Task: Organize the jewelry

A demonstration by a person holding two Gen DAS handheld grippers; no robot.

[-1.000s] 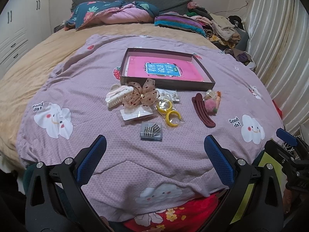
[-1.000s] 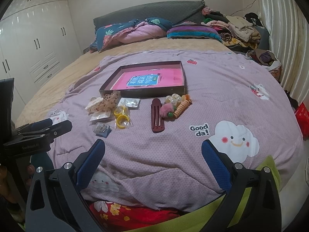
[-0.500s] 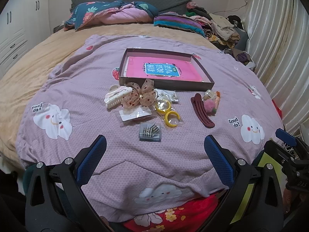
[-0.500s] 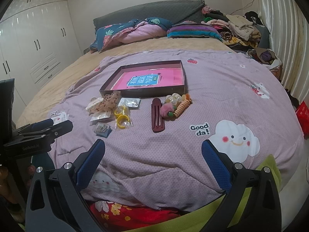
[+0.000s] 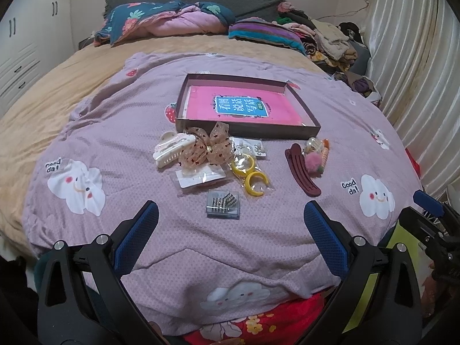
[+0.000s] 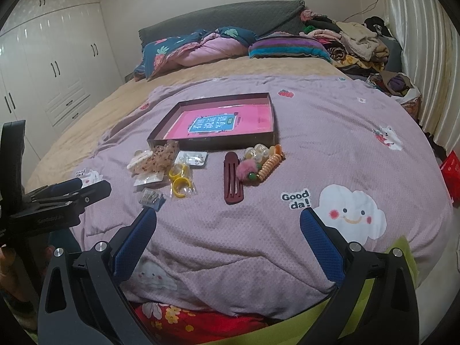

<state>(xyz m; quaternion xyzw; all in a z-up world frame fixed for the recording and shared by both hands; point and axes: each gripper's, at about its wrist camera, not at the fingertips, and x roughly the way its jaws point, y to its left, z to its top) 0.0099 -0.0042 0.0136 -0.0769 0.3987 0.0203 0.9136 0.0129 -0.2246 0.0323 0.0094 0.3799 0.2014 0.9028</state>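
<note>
Both the left hand-held gripper and the right hand-held gripper hover wide open and empty over a bed. Hair clips, yellow hoops and small packets lie clustered just before an open tray. Soft quilt could sag, letting the slick plastic packets slip from the pads

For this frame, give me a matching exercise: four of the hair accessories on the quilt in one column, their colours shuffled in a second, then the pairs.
Things:
1. long flat hair clip
2. claw clip
3. hoop pair in a clear bag
4. pom-pom

Colours:
A. yellow
B. pink
C. maroon
D. cream white

Pairs: 1-C, 2-D, 3-A, 4-B
</note>
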